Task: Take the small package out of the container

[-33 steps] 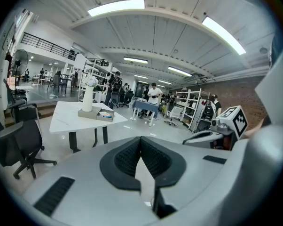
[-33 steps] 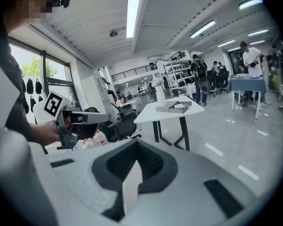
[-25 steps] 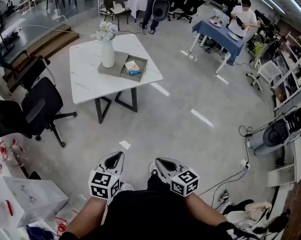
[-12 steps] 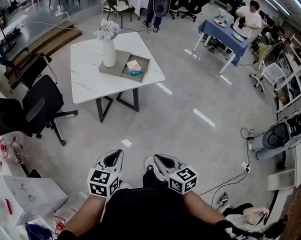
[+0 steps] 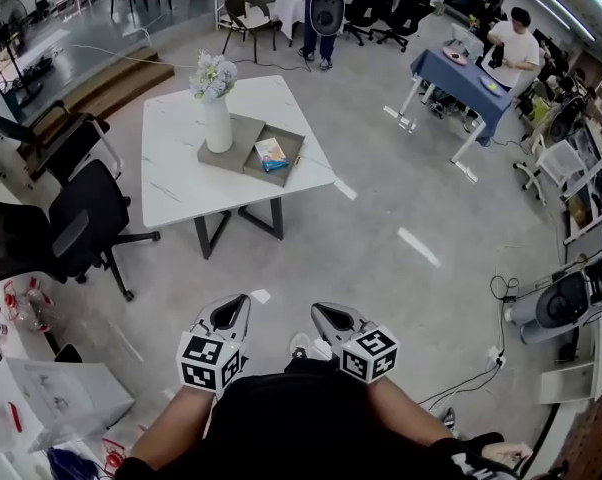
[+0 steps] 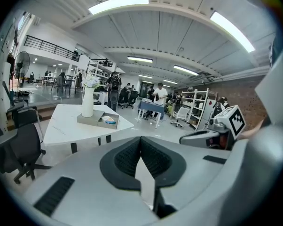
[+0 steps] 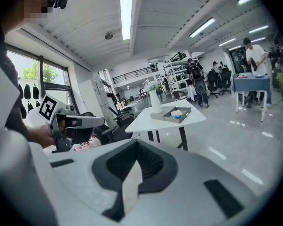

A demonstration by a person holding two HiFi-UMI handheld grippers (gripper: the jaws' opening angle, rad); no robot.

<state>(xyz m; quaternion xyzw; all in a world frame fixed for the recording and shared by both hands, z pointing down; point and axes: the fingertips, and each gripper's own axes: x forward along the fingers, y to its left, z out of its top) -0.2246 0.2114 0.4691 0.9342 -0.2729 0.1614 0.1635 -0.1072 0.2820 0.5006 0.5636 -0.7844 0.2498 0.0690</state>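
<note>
A small package (image 5: 271, 153) with blue and orange print lies in the right half of a grey tray container (image 5: 293, 138) on a white table (image 5: 176, 173) several steps ahead. A white vase of flowers (image 5: 217, 118) stands on the tray's left half. My left gripper (image 5: 232, 308) and right gripper (image 5: 322, 315) are held low in front of my body, both shut and empty, far from the table. The package (image 6: 108, 120) shows small in the left gripper view beyond my left gripper (image 6: 140, 141). In the right gripper view the package (image 7: 179, 113) lies beyond my right gripper (image 7: 137, 146).
Black office chairs (image 5: 76, 233) stand left of the table. A white bag (image 5: 56, 393) and clutter lie at my near left. People work at a blue table (image 5: 461, 78) at the far right. Cables and a machine (image 5: 566, 303) sit on the floor to the right.
The table has shifted lower and slightly right in the head view as I come closer. Both grippers stay shut in the same place before my body.
</note>
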